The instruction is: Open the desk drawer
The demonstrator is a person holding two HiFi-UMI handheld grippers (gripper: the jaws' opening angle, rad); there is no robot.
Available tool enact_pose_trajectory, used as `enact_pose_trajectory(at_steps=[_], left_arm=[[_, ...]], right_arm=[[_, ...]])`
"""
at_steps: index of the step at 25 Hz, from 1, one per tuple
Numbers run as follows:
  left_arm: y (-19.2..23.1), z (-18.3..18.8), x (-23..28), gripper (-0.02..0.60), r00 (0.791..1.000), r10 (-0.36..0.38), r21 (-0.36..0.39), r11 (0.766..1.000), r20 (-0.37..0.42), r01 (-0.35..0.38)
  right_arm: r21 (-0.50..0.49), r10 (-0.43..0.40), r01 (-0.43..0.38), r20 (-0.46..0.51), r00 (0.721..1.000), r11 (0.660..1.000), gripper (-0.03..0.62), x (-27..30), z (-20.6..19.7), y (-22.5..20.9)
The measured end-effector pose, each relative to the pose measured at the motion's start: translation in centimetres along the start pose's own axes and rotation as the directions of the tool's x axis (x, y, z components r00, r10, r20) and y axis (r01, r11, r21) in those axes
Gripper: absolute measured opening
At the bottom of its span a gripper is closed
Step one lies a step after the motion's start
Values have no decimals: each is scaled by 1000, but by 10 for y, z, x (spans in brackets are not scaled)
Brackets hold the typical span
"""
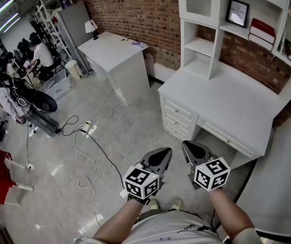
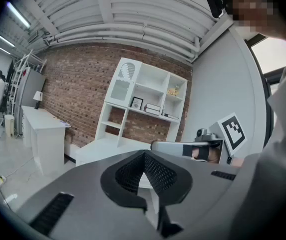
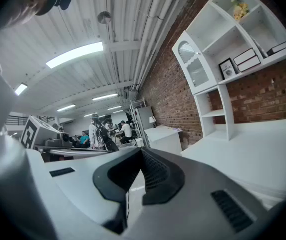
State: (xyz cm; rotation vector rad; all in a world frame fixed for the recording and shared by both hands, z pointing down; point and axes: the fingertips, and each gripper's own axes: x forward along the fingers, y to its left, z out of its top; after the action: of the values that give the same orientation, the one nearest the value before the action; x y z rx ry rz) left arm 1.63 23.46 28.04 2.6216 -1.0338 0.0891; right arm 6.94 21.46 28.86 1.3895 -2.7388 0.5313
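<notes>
The left gripper (image 1: 161, 156) and right gripper (image 1: 192, 150) hang side by side, near the white counter (image 1: 221, 93) but apart from it. Both have their fingers clenched together with nothing between them. The desk drawer (image 1: 226, 136) sits closed just under the counter's top, beyond the right gripper.

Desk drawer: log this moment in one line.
desk drawer: closed | left gripper: shut, empty, no contact | right gripper: shut, empty, no contact | step: not started
</notes>
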Motion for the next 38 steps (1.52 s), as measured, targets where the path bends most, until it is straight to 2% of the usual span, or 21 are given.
enact_pose_trajectory(at_steps=[9,13,18,28,38], left_arm=[[-16,-10,18,11,1000,5,4,1000,-16,-5],[-20,-15,23,12,1000,4,-4,1000,-15,-5],[-10,-22,32,12,999,21,-23,999,-24,-22],[28,-26,68,12,999,9,-36,999,-35,-10],[114,-34,148,12,996,-25,-6,1000,-84,25]], right_arm=[[14,9,-10,14,1000,1000,17,-17,1,-19],[97,54,-59,55,997,994,17,-24,3,-25],[169,44,-61,105,994,984,17,-31,8,-46],[179,-19,3,90,996,984,18,-6,7,-81],[191,-93,80,60,994,978,18,81,15,-140]])
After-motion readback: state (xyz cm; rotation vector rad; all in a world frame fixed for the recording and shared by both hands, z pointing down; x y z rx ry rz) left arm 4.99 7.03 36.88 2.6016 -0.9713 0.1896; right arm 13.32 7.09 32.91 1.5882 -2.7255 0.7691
